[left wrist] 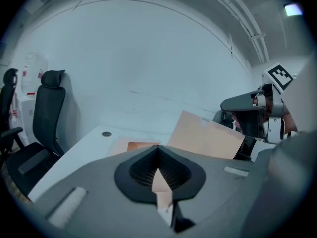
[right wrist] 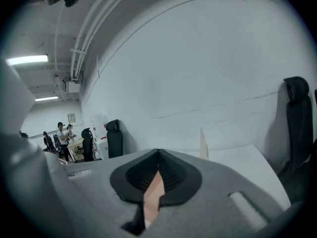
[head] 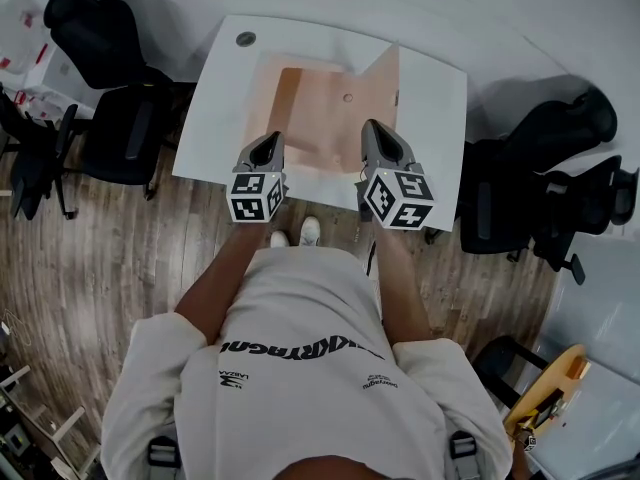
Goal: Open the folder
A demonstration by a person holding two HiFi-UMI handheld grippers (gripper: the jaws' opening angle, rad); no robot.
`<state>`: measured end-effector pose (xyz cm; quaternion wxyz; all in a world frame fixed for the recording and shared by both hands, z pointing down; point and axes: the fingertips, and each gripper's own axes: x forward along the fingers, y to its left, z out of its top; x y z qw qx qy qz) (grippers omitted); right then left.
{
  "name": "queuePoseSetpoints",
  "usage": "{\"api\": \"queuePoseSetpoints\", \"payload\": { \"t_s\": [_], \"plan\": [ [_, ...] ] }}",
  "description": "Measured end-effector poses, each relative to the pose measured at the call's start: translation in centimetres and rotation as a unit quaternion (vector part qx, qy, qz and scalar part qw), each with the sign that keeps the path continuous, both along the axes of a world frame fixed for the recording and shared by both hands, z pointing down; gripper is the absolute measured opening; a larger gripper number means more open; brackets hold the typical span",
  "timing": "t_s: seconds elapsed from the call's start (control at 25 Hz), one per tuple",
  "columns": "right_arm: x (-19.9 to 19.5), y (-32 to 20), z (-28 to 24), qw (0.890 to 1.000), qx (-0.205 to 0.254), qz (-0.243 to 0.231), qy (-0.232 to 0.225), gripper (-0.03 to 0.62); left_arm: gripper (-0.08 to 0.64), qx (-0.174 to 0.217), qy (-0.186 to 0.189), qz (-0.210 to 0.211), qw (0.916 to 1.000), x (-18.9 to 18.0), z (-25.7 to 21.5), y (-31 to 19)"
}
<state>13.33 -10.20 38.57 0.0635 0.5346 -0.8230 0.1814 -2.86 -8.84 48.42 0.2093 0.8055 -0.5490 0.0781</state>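
A peach paper folder [head: 320,108] lies spread on the white table [head: 215,108]. Its right cover [head: 384,74] stands up from the table, and its left leaf [head: 283,96] is raised too. My left gripper [head: 270,140] is at the folder's near left edge, its jaws shut on a strip of peach sheet [left wrist: 161,185]. Over at the near right edge my right gripper [head: 372,128] is also shut, with peach sheet [right wrist: 152,195] pinched between its jaws. In the left gripper view the raised cover [left wrist: 208,135] stands beside the right gripper [left wrist: 252,108].
Black office chairs stand left [head: 115,118] and right [head: 545,178] of the table. A round cable port [head: 245,39] sits in the table's far left corner. A white wall lies behind the table. People [right wrist: 62,138] stand at desks far off.
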Motion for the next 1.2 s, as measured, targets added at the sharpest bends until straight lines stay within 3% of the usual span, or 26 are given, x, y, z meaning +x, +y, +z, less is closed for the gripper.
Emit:
{"api": "queuePoseSetpoints", "payload": {
  "t_s": [0.84,1.2],
  "plan": [
    [-3.0,1.1,3.2,0.999,0.045,0.002,0.005,0.002,-0.009,0.055,-0.009,0.046,0.9974,2.2,-3.7,0.2],
    [-3.5,1.5,4.5,0.999,0.039,0.005,-0.001,0.002,-0.009,0.068,-0.017,0.061,0.9957,3.1,-4.3,0.5]
  ]
}}
